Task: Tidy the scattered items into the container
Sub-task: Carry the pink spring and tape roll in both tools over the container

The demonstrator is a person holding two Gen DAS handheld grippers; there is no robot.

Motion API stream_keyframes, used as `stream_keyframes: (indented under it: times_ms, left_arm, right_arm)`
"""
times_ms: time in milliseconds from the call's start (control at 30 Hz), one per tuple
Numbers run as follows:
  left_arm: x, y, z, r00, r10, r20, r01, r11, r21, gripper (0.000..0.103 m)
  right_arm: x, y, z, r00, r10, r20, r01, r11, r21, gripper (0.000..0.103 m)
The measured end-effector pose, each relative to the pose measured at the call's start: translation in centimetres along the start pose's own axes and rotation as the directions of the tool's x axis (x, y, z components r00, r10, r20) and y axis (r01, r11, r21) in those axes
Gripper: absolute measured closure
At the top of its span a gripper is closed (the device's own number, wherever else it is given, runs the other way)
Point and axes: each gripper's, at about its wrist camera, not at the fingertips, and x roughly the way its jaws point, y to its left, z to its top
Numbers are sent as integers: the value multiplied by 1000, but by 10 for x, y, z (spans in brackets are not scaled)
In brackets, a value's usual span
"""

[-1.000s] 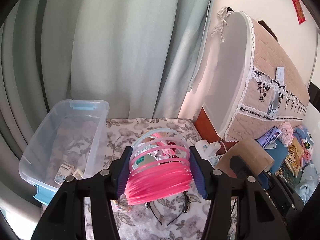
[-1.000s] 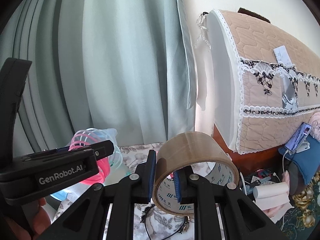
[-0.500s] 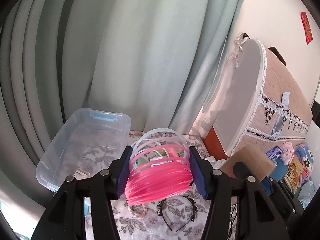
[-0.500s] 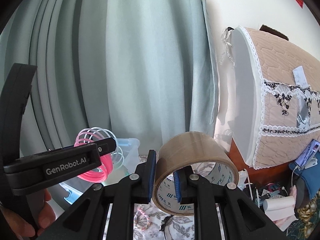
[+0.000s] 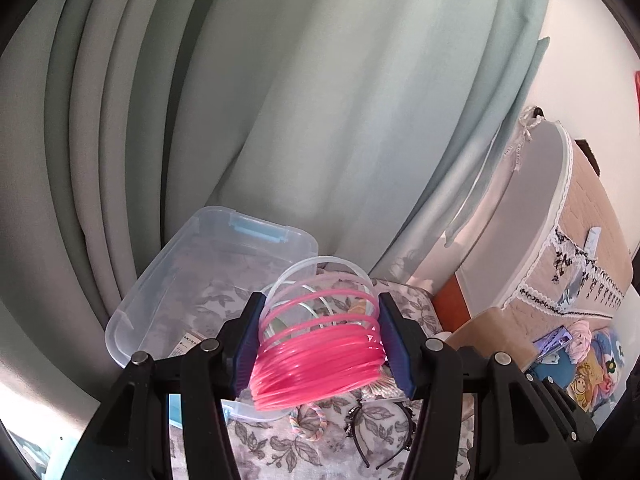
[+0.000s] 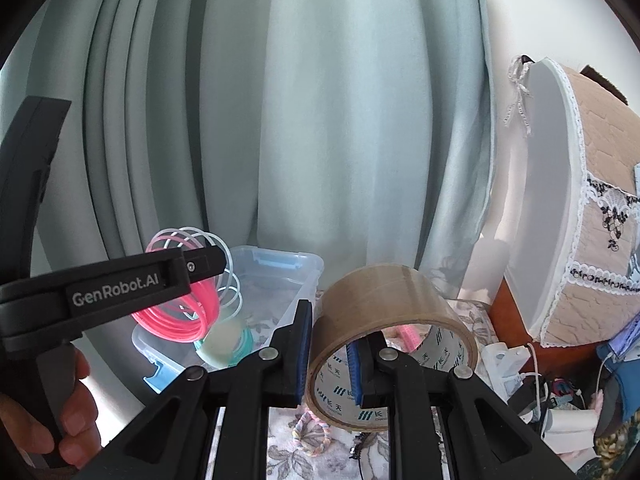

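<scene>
My left gripper [image 5: 320, 340] is shut on a pink and pale plastic spring coil [image 5: 320, 360], held in the air just right of the clear plastic bin [image 5: 168, 292]. A small box lies in the bin. My right gripper [image 6: 329, 350] is shut on the wall of a brown packing tape roll [image 6: 384, 304], one finger inside the ring and one outside. From the right wrist view the left gripper [image 6: 120, 292] and its coil [image 6: 180, 312] hang over the bin's [image 6: 280, 268] near left part. A pastel braided hair tie [image 5: 308, 424] and a black headband [image 5: 380, 432] lie on the floral cloth.
Pale green curtains [image 5: 280, 120] hang close behind the bin. A quilted beige cover with lace trim [image 5: 560, 240] stands at the right, with a phone, cables and soft toys [image 5: 580, 356] below it. A person's hand [image 6: 68, 420] holds the left gripper.
Both grippers have swung left toward the bin with their loads still held. The bin has come nearer the centre of both views and the coil now overlaps it.
</scene>
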Motion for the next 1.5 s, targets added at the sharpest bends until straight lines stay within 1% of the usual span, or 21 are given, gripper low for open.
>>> stream_keyframes:
  times_ms: [233,567,900,1167,1333,1433,1500]
  left_arm:
    - [6,33,0,1000,24,-7,-24,998,-59,46]
    - [18,74,-2,998,62,-34,-66,989,-132,46]
    - [27,93,-3,996,71,-55,-80,983,-163,46]
    - [34,109,-4,994,82,-74,-94,978,-185,46]
    - [41,117,-7,992,87,-94,-104,974,-201,46]
    - [45,124,-11,990,90,-111,-112,970,-215,46]
    - [49,127,-13,988,92,-122,-117,968,-220,46]
  right_arm:
    - [11,34,-4,999,30,-31,-32,998,-62,85]
    - [36,61,-10,992,71,-103,-82,991,-109,85]
    - [58,81,-15,982,101,-162,-124,983,-136,85]
    - [68,94,-19,974,123,-192,-154,975,-160,85]
    - [70,105,-21,974,129,-188,-166,967,-195,85]
    - [70,110,-22,970,159,-182,-194,961,-197,85]
    - [71,114,-23,970,164,-181,-201,958,-206,85]
